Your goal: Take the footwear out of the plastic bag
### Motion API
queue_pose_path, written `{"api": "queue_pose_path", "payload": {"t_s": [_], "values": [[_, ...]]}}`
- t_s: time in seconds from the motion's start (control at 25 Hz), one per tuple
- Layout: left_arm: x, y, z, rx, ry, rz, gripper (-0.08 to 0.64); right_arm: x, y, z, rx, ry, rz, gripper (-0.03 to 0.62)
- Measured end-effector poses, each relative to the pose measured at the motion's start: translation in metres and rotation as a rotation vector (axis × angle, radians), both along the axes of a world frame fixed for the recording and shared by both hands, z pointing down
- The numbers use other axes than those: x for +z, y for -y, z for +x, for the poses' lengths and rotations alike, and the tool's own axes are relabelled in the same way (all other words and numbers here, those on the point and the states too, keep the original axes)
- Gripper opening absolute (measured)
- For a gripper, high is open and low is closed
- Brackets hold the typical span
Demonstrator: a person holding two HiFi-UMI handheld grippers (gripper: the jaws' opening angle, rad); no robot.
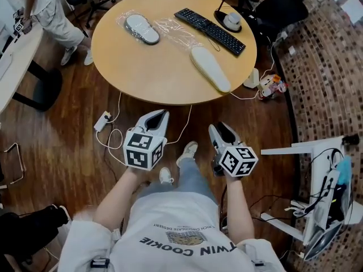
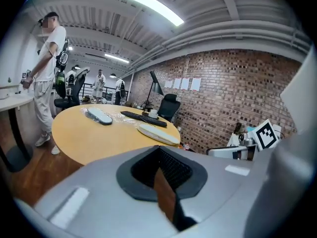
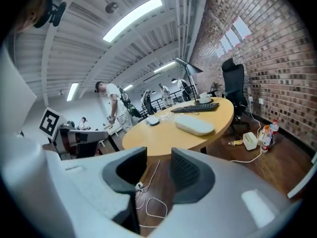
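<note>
Left tool [image 1: 164, 114] tips together, empty | right tool [image 1: 219, 127] apart, empty | grey-white slipper [image 1: 142, 29] inside clear bag [image 1: 122, 19]

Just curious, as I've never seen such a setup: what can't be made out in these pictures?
- Head view: whether the crumpled clear plastic bag beside the black keyboard holds anything; too small and glossy.
- Head view: details of the grey slipper; its clear plastic wrapping veils it.
- Left gripper view: the distant people; too small.

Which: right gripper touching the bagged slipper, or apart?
Apart: head view shows the right gripper over the floor, the bagged slipper far off on the table.
</note>
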State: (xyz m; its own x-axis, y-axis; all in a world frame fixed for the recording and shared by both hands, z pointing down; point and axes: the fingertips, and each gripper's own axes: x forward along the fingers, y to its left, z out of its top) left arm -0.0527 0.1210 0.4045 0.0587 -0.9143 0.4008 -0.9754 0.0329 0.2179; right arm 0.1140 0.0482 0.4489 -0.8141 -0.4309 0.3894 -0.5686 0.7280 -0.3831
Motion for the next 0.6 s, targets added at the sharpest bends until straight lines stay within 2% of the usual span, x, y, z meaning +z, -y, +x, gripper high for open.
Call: {"api": "queue_pose_path", "payload": {"t_s": [0.12,0.36,0.48,0.6], "values": [[-0.003,-0.023,0.028,0.026,-0.033,0.016,0.006,-0.016,-0.046,-0.007,-0.045,-0.024,0.034,0.146],[-0.017,-0.069,0.083,0.058,-0.038,0.053,0.006,-0.048,-0.113,-0.015,-0.119,-0.012,0.089,0.096],[-0.023,-0.094,0.115,0.070,-0.027,0.071,0.006,-0.058,-0.145,-0.005,-0.129,-0.005,0.120,0.074],[-0.025,-0.122,0.146,0.076,-0.023,0.070,0.006,-0.067,-0.179,0.014,-0.124,0.023,0.114,0.023]]}}
